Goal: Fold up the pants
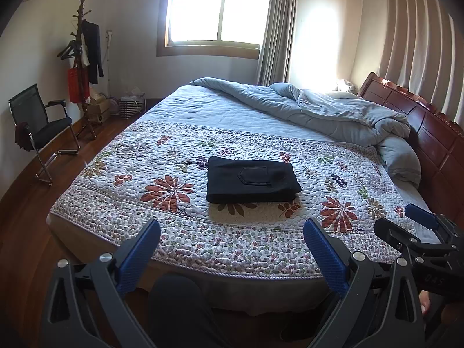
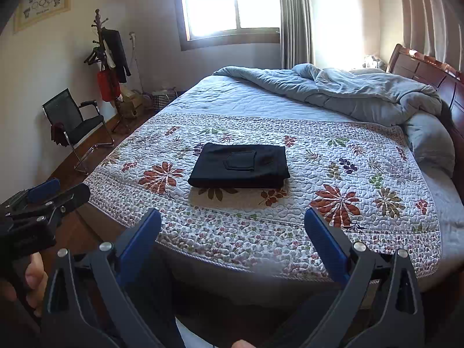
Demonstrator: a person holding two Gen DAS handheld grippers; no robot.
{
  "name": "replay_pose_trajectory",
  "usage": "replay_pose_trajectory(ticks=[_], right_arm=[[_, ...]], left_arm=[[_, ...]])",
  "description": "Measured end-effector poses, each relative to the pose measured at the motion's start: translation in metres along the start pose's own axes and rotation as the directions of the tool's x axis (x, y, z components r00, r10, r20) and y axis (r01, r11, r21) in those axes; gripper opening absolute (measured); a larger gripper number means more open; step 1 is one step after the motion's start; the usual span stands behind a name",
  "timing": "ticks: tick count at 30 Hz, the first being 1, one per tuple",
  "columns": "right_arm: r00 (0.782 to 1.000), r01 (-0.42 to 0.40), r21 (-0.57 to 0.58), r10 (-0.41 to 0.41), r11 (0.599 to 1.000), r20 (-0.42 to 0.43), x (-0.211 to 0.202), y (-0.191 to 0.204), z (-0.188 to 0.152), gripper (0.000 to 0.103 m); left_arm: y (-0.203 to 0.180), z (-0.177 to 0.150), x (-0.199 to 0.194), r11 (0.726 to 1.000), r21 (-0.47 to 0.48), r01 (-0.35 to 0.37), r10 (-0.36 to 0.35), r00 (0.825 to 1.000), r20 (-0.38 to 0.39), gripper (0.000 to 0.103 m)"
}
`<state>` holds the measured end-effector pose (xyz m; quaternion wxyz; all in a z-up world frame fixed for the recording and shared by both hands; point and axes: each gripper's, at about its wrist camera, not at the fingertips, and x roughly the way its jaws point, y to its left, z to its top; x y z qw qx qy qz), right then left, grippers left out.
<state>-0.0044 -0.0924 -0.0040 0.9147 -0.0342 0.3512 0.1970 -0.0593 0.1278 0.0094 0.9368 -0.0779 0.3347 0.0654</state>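
Left wrist view: my left claw point(image 1: 232, 249) hangs wide apart and empty off the near edge of the bed point(image 1: 162, 240), well short of the pants point(image 1: 252, 184). These lie folded in a dark, neat rectangle on the floral quilt point(image 1: 333, 174). My right claw point(image 2: 232, 240) is equally wide and empty, with a rumpled grey duvet point(image 2: 362, 92) at the far right.

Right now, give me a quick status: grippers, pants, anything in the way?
Left gripper open, empty. Right gripper open, empty. Black pants folded flat on floral quilt. Nothing blocking.
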Motion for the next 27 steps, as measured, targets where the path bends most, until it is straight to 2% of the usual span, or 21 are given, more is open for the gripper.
replay_pose_trajectory(ticks=[27], right_arm=[[1.0,-0.001,-0.001,0.001,1.0,-0.005,0.0007,0.001,-0.003,0.098]], left_arm=[[-0.0005,0.0009,-0.0063,1.0,-0.008,-0.002,0.002,1.0,-0.008,0.099]])
